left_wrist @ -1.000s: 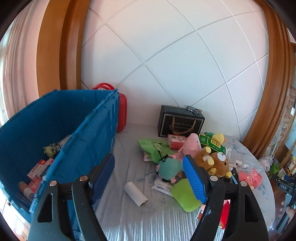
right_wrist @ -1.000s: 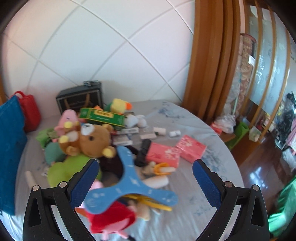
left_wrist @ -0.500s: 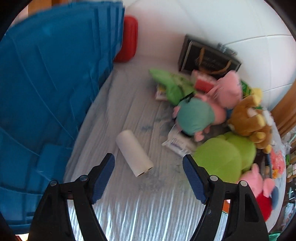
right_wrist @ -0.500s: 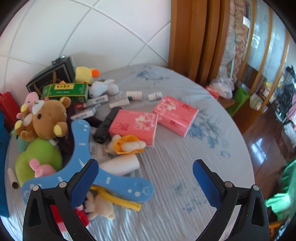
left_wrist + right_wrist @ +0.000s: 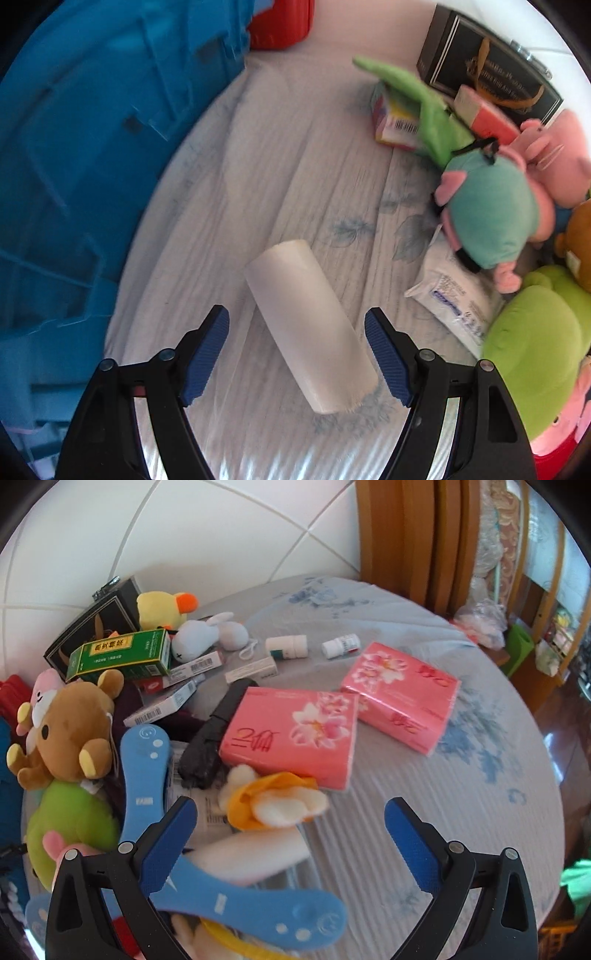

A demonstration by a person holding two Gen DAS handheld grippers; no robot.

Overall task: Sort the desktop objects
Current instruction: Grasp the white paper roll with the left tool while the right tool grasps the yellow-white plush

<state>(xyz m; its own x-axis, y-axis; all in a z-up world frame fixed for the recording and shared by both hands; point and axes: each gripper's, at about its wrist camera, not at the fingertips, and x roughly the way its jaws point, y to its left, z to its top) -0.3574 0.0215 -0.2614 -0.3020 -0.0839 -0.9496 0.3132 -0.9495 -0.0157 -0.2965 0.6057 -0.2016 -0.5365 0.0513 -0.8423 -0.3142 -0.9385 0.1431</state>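
Note:
A white paper roll (image 5: 308, 325) lies on the striped tablecloth. My left gripper (image 5: 297, 330) is open, its jaws on either side of the roll, not touching it. A blue storage bin (image 5: 85, 166) stands to the left. My right gripper (image 5: 290, 825) is open and empty above a small yellow and white plush (image 5: 275, 805). Two pink tissue packs (image 5: 291, 736) (image 5: 400, 696) lie just beyond. A blue boomerang toy (image 5: 147, 771) lies under the right gripper's left finger.
Plush toys crowd the right of the left view: teal (image 5: 491, 218), green (image 5: 539, 347), pink (image 5: 561, 162). A black box (image 5: 491, 81) and red case (image 5: 280, 22) stand at the back. The right view shows a brown bear (image 5: 70, 731), green box (image 5: 122, 659), pill bottles (image 5: 286, 646) and the table edge (image 5: 546, 812).
My left gripper has dropped toward the table and closed in on the white roll, which now lies between its jaws. My right gripper has moved lower and nearer the pink packs.

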